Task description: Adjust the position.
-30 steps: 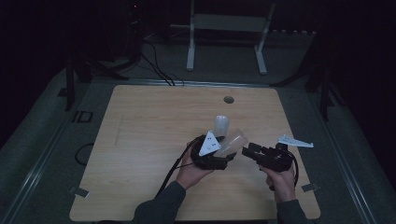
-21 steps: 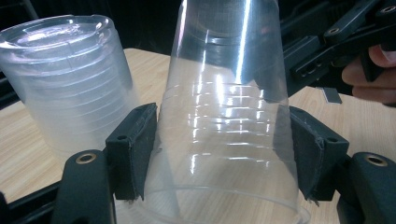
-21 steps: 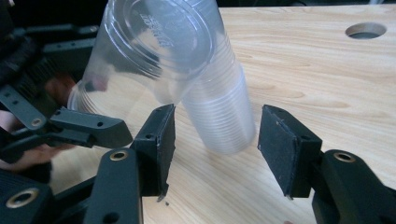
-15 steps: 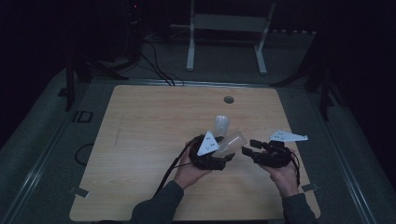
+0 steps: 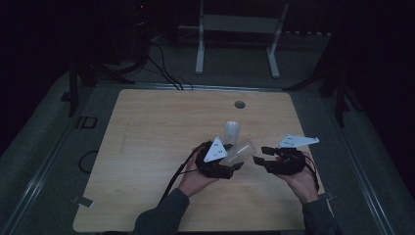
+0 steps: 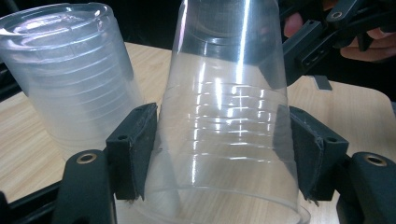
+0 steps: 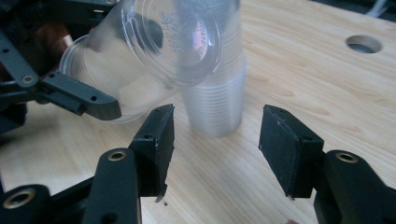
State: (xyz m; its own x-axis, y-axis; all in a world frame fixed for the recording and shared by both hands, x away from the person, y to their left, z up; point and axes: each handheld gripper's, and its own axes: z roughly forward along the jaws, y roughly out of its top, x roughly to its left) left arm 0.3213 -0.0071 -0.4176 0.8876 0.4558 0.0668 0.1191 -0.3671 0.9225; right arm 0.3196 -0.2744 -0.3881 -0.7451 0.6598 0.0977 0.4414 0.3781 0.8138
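Gripping a clear plastic cup (image 6: 224, 116) by its sides, the left claw (image 6: 219, 158) holds it tilted above the counter (image 5: 147, 147), just in front of the upturned stack of cups (image 7: 217, 93). The right claw (image 7: 215, 140) has just been opening and holds nothing, its jaws parted toward the stack. For a clean step, the left claw should squeeze only lightly so the thin wall does not buckle, while the right claw closes squarely on the stack's sides before lifting.
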